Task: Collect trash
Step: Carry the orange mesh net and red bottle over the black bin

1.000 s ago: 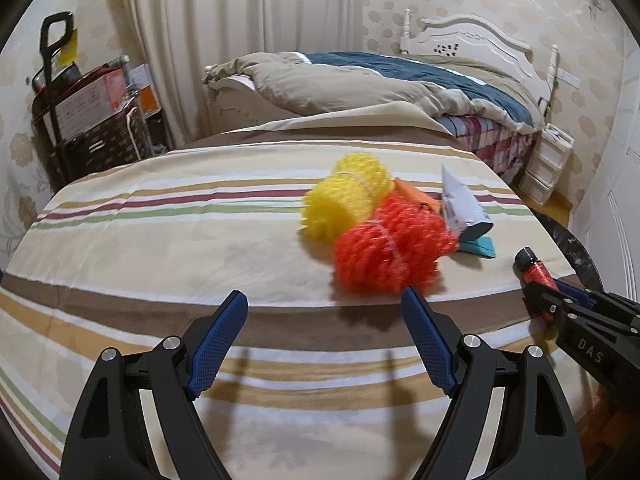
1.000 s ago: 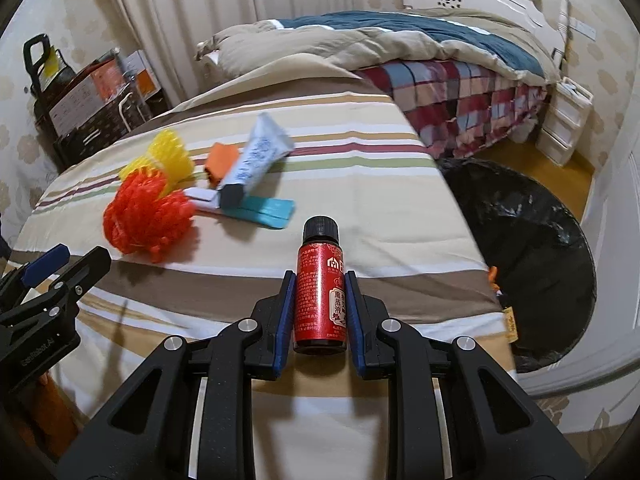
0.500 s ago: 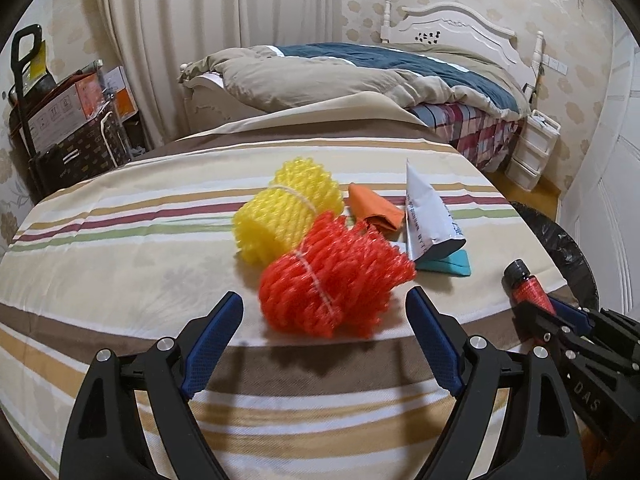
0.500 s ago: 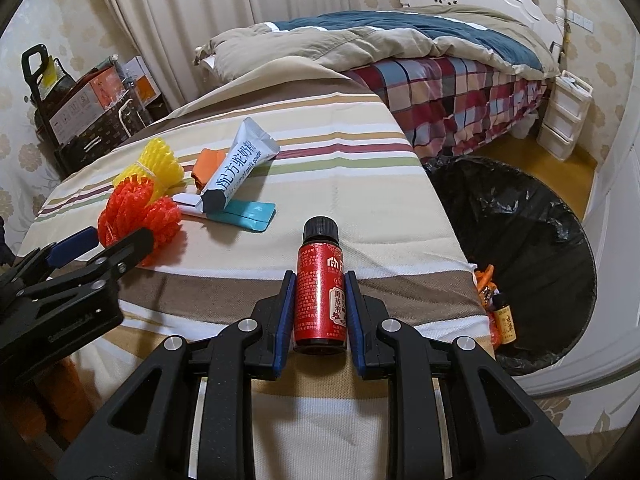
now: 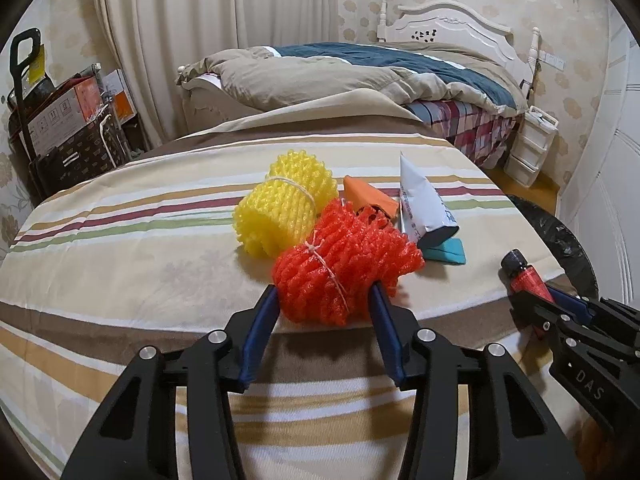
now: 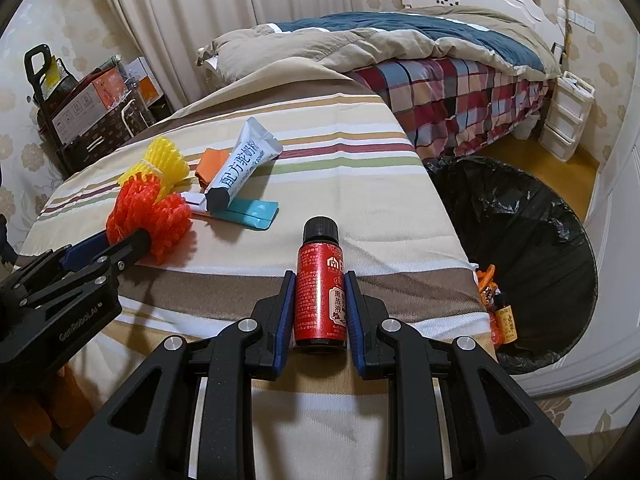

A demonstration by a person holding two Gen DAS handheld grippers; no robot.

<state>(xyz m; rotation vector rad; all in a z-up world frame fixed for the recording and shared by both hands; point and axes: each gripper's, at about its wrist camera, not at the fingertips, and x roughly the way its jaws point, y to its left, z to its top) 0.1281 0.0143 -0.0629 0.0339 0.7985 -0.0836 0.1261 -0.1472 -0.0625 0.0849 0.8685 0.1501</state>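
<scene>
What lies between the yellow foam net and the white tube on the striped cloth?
An orange wrapper lies between the yellow foam net and the white tube, clearest in the left wrist view.

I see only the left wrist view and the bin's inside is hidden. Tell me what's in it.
Observer: The black-lined bin holds a small yellow-labelled bottle and orange scraps by its near wall.
Operator: Check the right grasp.
Observer: The right gripper has both fingers pressed flat on the red bottle, cap forward.
Operator: Check my left from that side.
Observer: The left gripper pinches the red foam net, which bulges beyond the tips.
</scene>
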